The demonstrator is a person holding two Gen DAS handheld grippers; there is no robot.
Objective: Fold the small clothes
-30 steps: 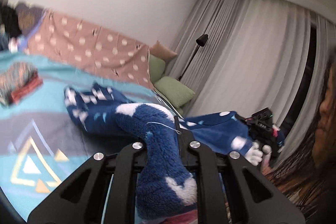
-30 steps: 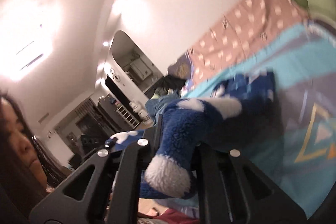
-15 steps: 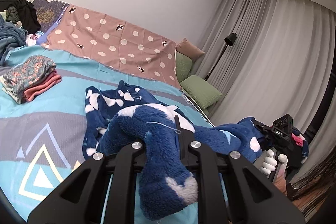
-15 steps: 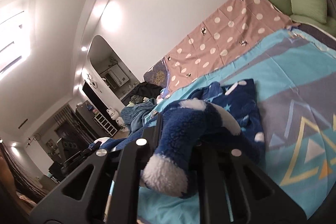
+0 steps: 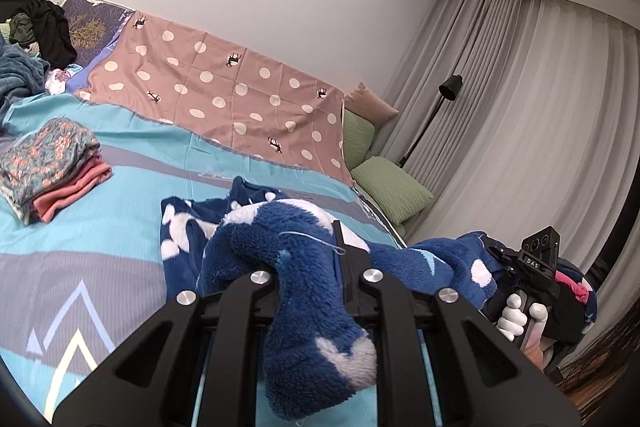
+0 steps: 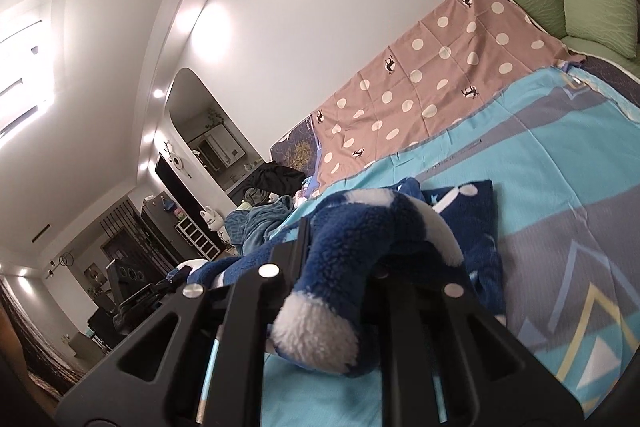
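Stretching between the two grippers, one blue fleece garment [image 5: 304, 267] with white patches hangs low over the turquoise bedspread [image 5: 120, 211], its far part lying bunched on the cover. The left gripper [image 5: 316, 259] is clamped on one fluffy end, and the right gripper [image 6: 340, 267] is clamped on the other end, each with a tuft spilling back between its arms. In the left view a white-gloved hand [image 5: 520, 315] holds the right gripper just past the bed's near edge. Open bedspread lies on the left in the left wrist view and on the right in the right wrist view. One folded stack [image 5: 48, 167], floral piece on top of pink, sits well apart on the cover. A dotted pink sheet [image 5: 224, 95] covers the wall side. Two green pillows [image 5: 388, 187] and one tan one [image 5: 370, 103] crowd the head end near a floor lamp [image 5: 432, 115] and curtains [image 5: 540, 127]. Heaped dark clothes [image 5: 44, 31] pile at the other end.
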